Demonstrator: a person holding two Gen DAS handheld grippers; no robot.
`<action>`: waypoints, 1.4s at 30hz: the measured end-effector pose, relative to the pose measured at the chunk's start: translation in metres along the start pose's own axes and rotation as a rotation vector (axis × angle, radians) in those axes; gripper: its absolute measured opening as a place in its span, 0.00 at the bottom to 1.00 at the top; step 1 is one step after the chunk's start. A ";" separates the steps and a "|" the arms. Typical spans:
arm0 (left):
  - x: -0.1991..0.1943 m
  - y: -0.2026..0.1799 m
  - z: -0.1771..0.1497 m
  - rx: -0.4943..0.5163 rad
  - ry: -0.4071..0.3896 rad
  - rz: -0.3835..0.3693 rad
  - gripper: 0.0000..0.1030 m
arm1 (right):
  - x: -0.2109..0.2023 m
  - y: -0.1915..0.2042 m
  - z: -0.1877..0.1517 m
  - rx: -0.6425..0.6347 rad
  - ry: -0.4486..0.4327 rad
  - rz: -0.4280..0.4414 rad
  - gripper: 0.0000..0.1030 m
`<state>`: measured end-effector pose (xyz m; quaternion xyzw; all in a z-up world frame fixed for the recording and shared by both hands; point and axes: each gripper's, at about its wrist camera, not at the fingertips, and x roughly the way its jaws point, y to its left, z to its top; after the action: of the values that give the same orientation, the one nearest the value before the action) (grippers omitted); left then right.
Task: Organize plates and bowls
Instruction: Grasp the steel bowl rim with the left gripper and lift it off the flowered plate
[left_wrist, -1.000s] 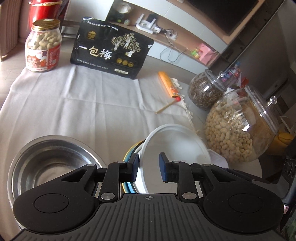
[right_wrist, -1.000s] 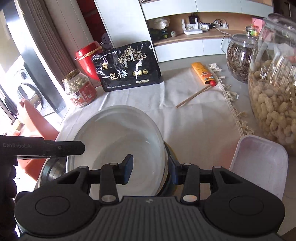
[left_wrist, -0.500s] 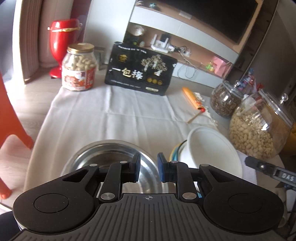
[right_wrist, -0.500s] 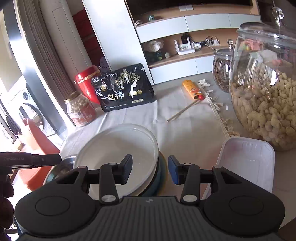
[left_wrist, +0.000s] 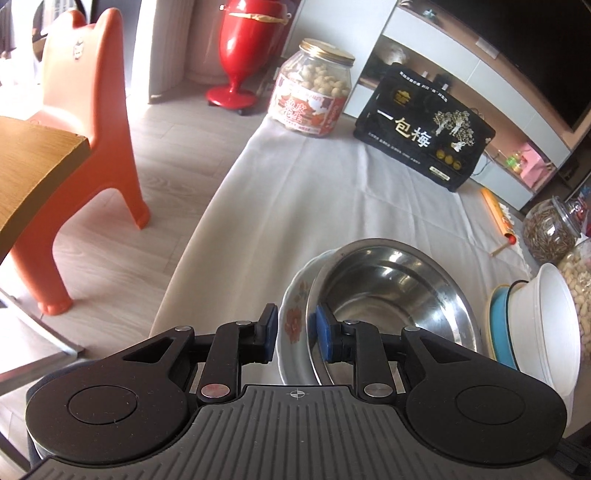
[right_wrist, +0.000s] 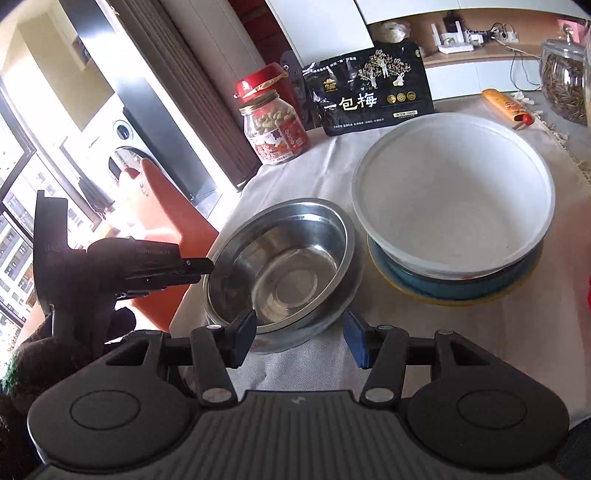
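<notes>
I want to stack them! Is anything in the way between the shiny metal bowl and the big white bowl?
Nothing visible. The steel bowl and the white bowl stand side by side on the tablecloth.

A black snack bag (left_wrist: 424, 133) with gold and white print stands at the far end of the counter (left_wrist: 295, 206), which is spread with a white cloth. Just left of the bag is a glass jar of nuts (left_wrist: 314, 99) with a gold lid and red label. Behind that jar, on the floor, stands a red urn-shaped bin (left_wrist: 247, 51). Right of the bag lies an orange packet (right_wrist: 504, 103), and further right a round glass jar of dark seeds (left_wrist: 550, 230). Well left of the bag, off the counter, stands an orange plastic chair (left_wrist: 96, 122).
</notes>
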<state>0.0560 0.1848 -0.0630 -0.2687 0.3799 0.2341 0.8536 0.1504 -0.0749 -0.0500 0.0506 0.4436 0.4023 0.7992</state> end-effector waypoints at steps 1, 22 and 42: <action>0.000 -0.002 0.000 0.010 -0.004 0.002 0.25 | 0.008 0.001 -0.003 0.017 0.015 -0.016 0.50; 0.021 0.019 -0.019 -0.085 0.150 -0.092 0.34 | 0.070 -0.015 0.001 0.200 0.105 0.041 0.57; 0.054 0.021 0.008 -0.103 0.143 -0.089 0.32 | 0.097 -0.002 0.019 0.199 0.098 0.030 0.57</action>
<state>0.0801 0.2163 -0.1061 -0.3449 0.4150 0.1956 0.8189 0.1934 -0.0036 -0.1043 0.1167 0.5191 0.3702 0.7615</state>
